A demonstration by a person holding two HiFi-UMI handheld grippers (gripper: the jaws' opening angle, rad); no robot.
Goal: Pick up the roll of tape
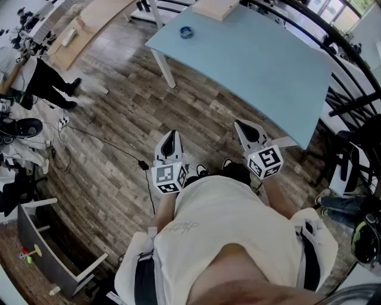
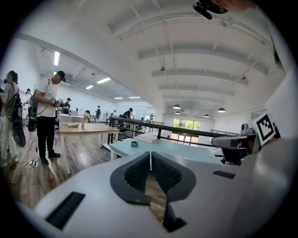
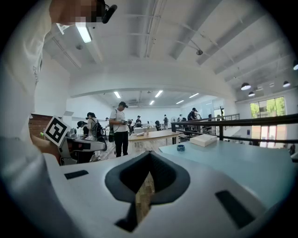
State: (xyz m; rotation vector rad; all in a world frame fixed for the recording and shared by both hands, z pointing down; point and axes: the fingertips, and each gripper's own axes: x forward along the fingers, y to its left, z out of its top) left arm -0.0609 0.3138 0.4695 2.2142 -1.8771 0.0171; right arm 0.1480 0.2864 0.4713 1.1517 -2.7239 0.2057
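Note:
The roll of tape (image 1: 186,32) is a small blue ring lying flat near the far left corner of a pale blue table (image 1: 268,71). It also shows small and distant in the left gripper view as the tape (image 2: 134,144) and in the right gripper view as the tape (image 3: 180,148). My left gripper (image 1: 171,136) and right gripper (image 1: 241,126) hang side by side over the wooden floor, well short of the table, pointing toward it. On the left gripper (image 2: 150,154) and the right gripper (image 3: 150,154) the jaws meet at the tips with nothing between them.
A flat pale box (image 1: 215,7) lies on the table beyond the tape. A black railing (image 1: 333,41) runs behind the table. A person (image 1: 44,80) stands at the left near a wooden table (image 1: 89,24). A black cable (image 1: 113,146) crosses the floor.

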